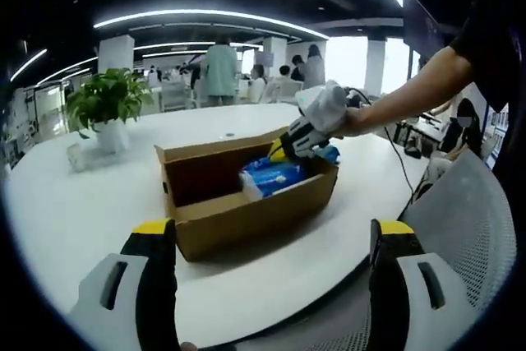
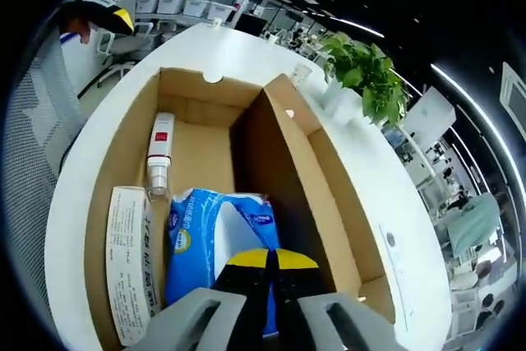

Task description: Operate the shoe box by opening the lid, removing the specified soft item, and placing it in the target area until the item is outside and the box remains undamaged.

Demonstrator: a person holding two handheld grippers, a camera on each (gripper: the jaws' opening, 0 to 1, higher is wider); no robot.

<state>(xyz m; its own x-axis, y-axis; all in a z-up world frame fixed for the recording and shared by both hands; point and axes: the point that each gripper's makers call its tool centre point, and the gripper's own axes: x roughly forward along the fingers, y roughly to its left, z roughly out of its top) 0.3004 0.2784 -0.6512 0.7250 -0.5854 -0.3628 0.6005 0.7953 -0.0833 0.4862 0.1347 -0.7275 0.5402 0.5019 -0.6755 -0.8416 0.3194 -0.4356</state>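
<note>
blue soft pack (image 2: 215,240) lies in shoe box (image 2: 197,154) beside a bottle (image 2: 159,154) | light, squashy, slick film: pinch a bunched end | right gripper (image 2: 271,262) jaws together on it, grip probably shallow | left gripper (image 1: 271,244) spread, empty

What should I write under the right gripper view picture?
Shut claw reaching into the open cardboard box over a blue tissue pack.

Open cardboard shoe box (image 1: 246,203), blue soft pack (image 2: 215,240) inside
</note>
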